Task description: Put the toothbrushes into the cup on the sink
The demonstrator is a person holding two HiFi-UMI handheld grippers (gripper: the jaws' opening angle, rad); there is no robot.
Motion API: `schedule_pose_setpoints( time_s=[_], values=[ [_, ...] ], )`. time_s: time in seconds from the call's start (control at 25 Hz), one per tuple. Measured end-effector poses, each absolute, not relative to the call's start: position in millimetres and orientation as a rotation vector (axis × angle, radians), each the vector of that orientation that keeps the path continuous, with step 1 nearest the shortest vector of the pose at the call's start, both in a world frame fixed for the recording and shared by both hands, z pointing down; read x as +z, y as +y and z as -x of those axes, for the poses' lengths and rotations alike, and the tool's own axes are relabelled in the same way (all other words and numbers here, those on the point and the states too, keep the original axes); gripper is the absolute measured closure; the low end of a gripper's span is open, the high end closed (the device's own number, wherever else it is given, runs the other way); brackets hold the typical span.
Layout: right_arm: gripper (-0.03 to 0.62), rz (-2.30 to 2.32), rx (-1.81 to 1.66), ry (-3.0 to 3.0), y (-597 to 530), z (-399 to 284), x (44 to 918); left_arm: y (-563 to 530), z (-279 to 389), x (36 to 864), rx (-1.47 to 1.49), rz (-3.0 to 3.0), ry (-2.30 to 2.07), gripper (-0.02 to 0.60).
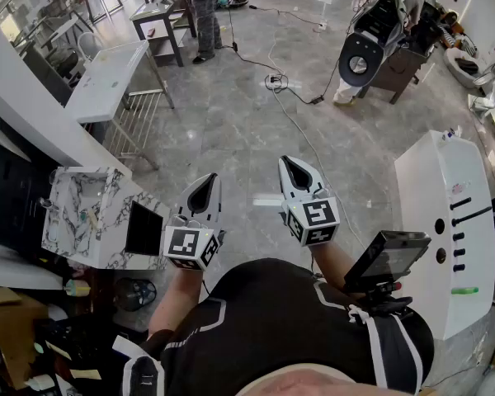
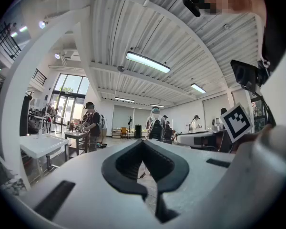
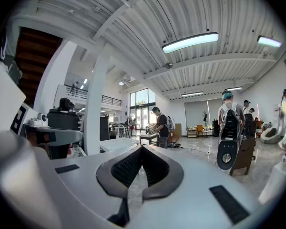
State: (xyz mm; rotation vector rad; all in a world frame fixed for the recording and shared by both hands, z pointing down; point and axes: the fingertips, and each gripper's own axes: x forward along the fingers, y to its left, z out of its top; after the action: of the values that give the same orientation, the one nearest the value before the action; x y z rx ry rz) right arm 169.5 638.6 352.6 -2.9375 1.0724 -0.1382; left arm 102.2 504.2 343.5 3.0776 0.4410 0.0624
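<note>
A marble-patterned sink counter [image 1: 66, 231] stands at the left of the head view, well left of both grippers. Small items lie on its top, among them a thin greenish one [image 1: 91, 216]; I cannot tell toothbrushes or a cup apart at this size. My left gripper [image 1: 201, 186] is held level over the floor, shut with nothing between its pads. My right gripper [image 1: 294, 168] is level beside it, also shut and empty. In the left gripper view the left gripper [image 2: 143, 142] points into the hall; in the right gripper view the right gripper [image 3: 142, 148] does the same. Neither view shows the sink.
A white table [image 1: 107, 77] stands beyond the sink, and a person [image 1: 203, 7] works at a dark table further back. Cables [image 1: 280, 85] trail across the grey floor. A white cabinet [image 1: 445, 221] is at the right, a wheeled machine [image 1: 371, 40] at the back right.
</note>
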Motion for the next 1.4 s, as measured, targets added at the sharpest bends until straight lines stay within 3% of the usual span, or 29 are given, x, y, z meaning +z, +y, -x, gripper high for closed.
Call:
schedule_pose_setpoints(
  time_s=[0.64, 1.4],
  values=[
    [0.574, 2.919, -0.138, 1.115, 618.6, -169.4, 351.1, 486.8, -99.9, 345.0, 0.063, -3.076, 0.387, 0.576],
    [0.574, 2.839, -0.118, 1.279, 497.4, -135.9, 354.9, 386.8, -65.6, 357.2, 0.074, -3.094, 0.306, 0.577]
  ],
)
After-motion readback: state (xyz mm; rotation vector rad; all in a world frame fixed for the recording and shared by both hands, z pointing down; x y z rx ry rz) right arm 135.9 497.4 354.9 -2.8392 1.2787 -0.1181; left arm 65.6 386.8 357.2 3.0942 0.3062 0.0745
